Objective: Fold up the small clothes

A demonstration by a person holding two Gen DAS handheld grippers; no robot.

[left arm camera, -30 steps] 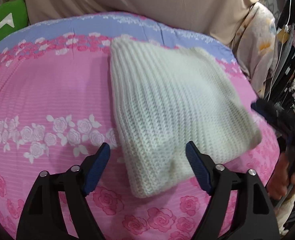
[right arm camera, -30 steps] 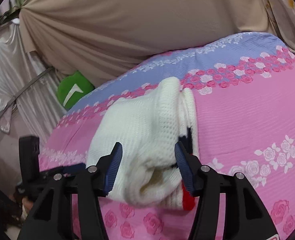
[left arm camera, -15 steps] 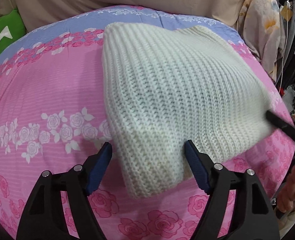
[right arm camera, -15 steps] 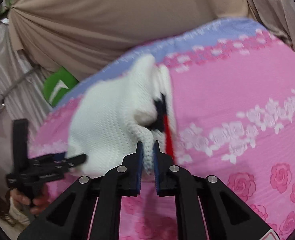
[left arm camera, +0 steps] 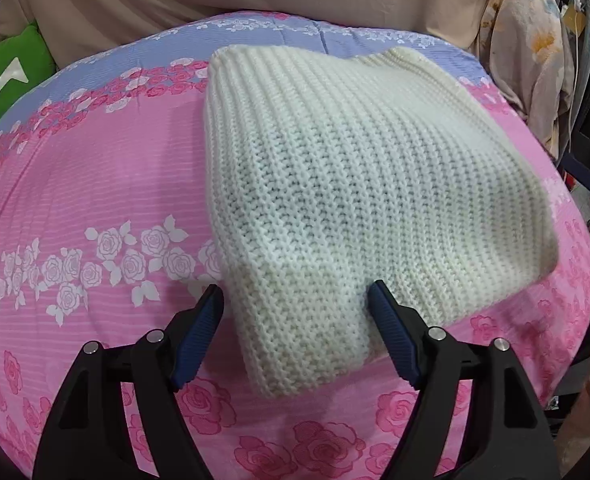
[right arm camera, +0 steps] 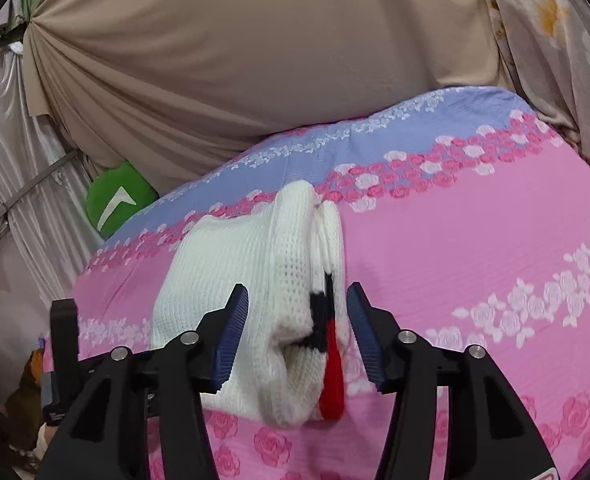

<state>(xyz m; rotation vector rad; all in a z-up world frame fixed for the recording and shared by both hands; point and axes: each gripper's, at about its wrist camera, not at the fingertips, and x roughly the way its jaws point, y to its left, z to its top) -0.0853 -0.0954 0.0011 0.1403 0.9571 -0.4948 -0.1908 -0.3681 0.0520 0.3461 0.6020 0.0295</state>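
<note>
My right gripper (right arm camera: 297, 332) opening again after brief pinch, pads off white knit garment (left arm camera: 359, 200), folded end between jaws. Left gripper (left arm camera: 295, 332) wide, straddling near corner, slightly narrower. Bundle lies mid-bedspread (left arm camera: 95, 184); fold looks finished.

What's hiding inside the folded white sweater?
At the open end of the white sweater, black and red knit peeks out between white layers. Anything deeper inside is covered by the folds.

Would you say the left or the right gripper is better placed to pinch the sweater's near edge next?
Probably the right gripper: its opening jaws straddle the white sweater at its layered edge, while the left gripper straddles a thicker folded corner.
</note>
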